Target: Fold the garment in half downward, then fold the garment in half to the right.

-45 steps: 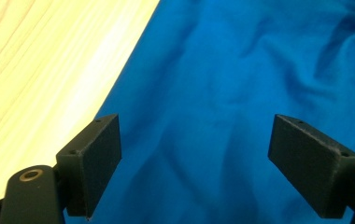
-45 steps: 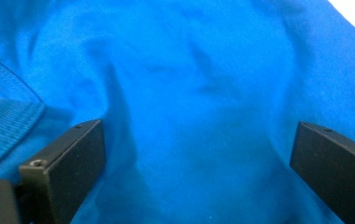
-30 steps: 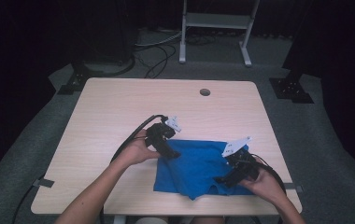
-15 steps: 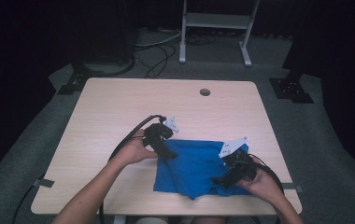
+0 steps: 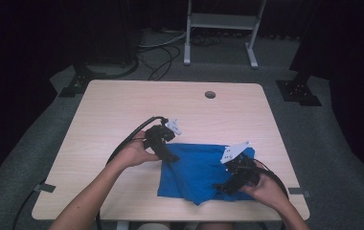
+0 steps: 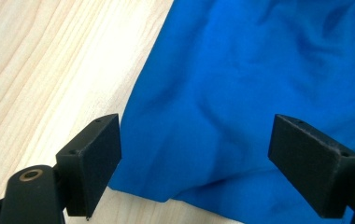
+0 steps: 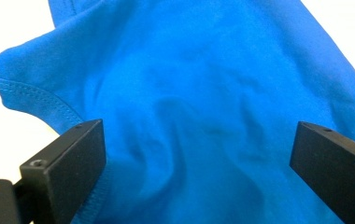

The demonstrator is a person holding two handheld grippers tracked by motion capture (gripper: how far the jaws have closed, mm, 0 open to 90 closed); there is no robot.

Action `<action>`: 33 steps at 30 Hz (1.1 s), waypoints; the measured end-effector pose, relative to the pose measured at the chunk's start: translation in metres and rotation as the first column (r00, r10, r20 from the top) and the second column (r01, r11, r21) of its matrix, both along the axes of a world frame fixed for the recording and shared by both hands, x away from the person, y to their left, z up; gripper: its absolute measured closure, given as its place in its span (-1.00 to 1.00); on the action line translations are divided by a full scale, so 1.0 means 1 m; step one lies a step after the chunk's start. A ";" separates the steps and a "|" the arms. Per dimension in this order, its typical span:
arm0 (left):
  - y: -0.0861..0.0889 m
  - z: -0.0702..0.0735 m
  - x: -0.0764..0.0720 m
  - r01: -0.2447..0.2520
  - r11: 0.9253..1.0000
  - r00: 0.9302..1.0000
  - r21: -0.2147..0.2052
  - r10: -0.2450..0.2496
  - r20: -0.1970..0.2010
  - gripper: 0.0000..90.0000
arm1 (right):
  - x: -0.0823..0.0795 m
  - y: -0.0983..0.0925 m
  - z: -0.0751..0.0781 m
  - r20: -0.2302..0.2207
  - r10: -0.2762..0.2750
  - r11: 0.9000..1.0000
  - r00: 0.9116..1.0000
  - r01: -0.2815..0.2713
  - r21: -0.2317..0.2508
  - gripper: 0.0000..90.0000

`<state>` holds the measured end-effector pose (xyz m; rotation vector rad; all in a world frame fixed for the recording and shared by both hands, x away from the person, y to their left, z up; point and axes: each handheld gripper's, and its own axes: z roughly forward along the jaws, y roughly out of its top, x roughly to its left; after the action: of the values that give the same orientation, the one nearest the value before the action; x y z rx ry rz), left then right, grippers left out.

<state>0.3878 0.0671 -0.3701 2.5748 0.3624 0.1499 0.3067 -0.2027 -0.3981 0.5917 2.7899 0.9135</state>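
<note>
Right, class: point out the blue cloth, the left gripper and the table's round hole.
blue cloth [image 5: 197, 167], high view, middle of the fabric
left gripper [image 5: 172, 156], high view, between its jaw tips
round hole [image 5: 210, 94], high view, its centre

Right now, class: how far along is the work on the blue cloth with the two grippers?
Done: the blue cloth lies roughly folded on the table, though rumpled. In hand: the left gripper and right gripper sit at opposite edges, jaws wide open over the fabric, gripping nothing. Left: closing on the cloth and likely a further fold or smoothing.
</note>
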 end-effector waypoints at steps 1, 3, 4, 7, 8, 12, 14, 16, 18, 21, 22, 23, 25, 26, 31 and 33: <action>0.001 0.000 0.000 -0.001 1.000 1.000 -0.002 0.001 0.001 -0.63 | -0.001 0.001 0.001 0.003 -0.001 1.000 1.000 0.001 -0.001 -0.92; 0.002 0.001 0.001 -0.004 1.000 1.000 -0.008 0.004 -0.002 -0.63 | -0.001 0.003 0.003 0.006 0.003 1.000 1.000 -0.003 -0.003 -0.92; 0.002 0.001 0.001 -0.004 1.000 1.000 -0.010 0.004 0.000 -0.63 | -0.002 0.004 0.004 0.008 0.005 1.000 1.000 -0.005 -0.004 -0.92; 0.004 0.001 0.003 -0.003 1.000 1.000 -0.021 0.003 -0.008 -0.63 | -0.002 0.006 0.006 0.011 0.009 1.000 1.000 -0.009 -0.003 -0.92; 0.005 0.001 0.004 -0.001 1.000 1.000 -0.023 0.001 -0.009 -0.63 | -0.002 0.007 0.006 0.010 0.010 1.000 1.000 -0.010 -0.002 -0.92; 0.009 0.000 0.007 -0.009 0.999 1.000 -0.039 0.008 -0.019 -0.63 | -0.001 0.013 0.005 0.002 0.021 1.000 1.000 -0.021 -0.005 -0.92; 0.012 -0.001 0.009 -0.006 0.999 1.000 -0.045 0.005 -0.023 -0.63 | -0.001 0.016 0.004 0.000 0.029 1.000 1.000 -0.029 -0.007 -0.92; 0.014 -0.002 0.010 -0.008 0.999 1.000 -0.049 0.007 -0.027 -0.63 | -0.001 0.019 0.004 -0.004 0.032 0.999 0.999 -0.032 -0.005 -0.92; 0.017 -0.002 0.011 -0.001 0.999 1.000 -0.048 0.000 -0.028 -0.63 | 0.000 0.023 0.004 -0.016 0.041 0.999 0.999 -0.041 -0.003 -0.92; 0.020 -0.004 0.013 0.005 0.998 0.999 -0.058 -0.007 -0.033 -0.63 | 0.000 0.028 0.005 -0.014 0.052 0.999 0.999 -0.052 0.000 -0.92; 0.021 -0.004 0.014 0.013 0.998 0.999 -0.062 -0.015 -0.034 -0.63 | 0.000 0.029 0.006 -0.016 0.052 0.999 0.999 -0.052 0.005 -0.92; 0.022 -0.005 0.015 0.015 0.998 0.999 -0.066 -0.018 -0.036 -0.63 | 0.000 0.030 0.006 -0.018 0.054 0.999 0.998 -0.053 0.005 -0.92; 0.023 -0.006 0.016 0.027 0.997 0.999 -0.072 -0.030 -0.040 -0.63 | 0.001 0.033 0.006 -0.018 0.056 0.998 0.998 -0.056 0.005 -0.92; 0.023 -0.007 0.017 0.035 0.997 0.998 -0.063 -0.038 -0.043 -0.63 | 0.000 0.034 0.006 -0.020 0.055 0.998 0.998 -0.055 0.007 -0.92; 0.026 -0.006 0.021 0.066 0.997 0.997 -0.035 -0.067 -0.037 -0.63 | 0.000 0.037 0.006 -0.020 0.059 0.998 0.998 -0.059 0.002 -0.92; 0.029 -0.006 0.024 0.077 0.995 0.996 -0.059 -0.080 -0.045 -0.63 | 0.000 0.039 0.006 -0.022 0.059 0.998 0.998 -0.059 0.004 -0.92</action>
<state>0.4114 0.0959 -0.3766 2.5353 0.2783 0.0493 0.3065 -0.1640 -0.3917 0.5256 2.8401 0.9281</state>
